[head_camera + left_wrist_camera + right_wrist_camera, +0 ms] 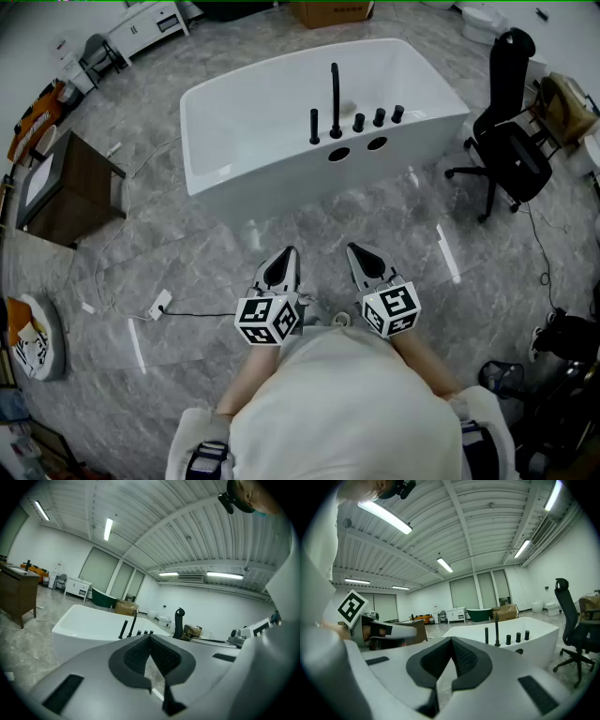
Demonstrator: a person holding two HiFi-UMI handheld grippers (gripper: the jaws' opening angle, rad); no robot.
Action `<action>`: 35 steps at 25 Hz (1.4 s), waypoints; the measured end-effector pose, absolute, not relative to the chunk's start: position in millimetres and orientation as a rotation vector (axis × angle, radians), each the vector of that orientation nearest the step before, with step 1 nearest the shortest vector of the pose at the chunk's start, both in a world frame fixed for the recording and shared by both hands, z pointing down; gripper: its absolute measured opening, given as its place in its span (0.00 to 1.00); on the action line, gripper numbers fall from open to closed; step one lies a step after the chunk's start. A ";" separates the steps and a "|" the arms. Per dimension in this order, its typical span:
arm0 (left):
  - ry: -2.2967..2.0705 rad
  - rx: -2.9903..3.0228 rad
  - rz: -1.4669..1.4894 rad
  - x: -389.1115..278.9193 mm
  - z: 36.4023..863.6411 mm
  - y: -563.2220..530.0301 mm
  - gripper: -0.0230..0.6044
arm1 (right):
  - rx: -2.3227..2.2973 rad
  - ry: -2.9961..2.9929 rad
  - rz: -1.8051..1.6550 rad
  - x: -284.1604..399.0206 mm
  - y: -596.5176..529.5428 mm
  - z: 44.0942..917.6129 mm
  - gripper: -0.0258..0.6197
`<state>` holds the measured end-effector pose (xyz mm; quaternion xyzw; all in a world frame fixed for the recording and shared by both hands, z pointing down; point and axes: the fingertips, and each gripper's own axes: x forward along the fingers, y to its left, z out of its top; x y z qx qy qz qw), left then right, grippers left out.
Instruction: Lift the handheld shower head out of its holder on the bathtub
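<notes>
The white bathtub [244,150] stands on the grey floor well ahead of me. On its near rim a short black handheld shower head [314,127] stands upright in its holder, left of a tall black spout [335,98] and three knobs [379,117]. My left gripper [281,265] and right gripper [366,260] hang side by side close to my body, far short of the tub, both shut with nothing in them. The left gripper view has the shower head [123,629] beyond the shut left gripper [150,639]. From the right gripper [451,641], the shower head [486,635] shows on the rim.
A brown cabinet [66,187] stands to the left of the tub. A black office chair [506,141] is to its right. A white plug and cable [159,305] lie on the floor left of my grippers. A cardboard box [333,11] sits behind the tub.
</notes>
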<state>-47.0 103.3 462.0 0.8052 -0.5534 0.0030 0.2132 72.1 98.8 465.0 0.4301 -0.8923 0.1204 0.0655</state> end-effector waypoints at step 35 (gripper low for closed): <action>-1.496 2.180 0.106 -18.5 491.1 64.7 0.07 | 1.354 -2.677 0.484 105.1 78.9 478.6 0.07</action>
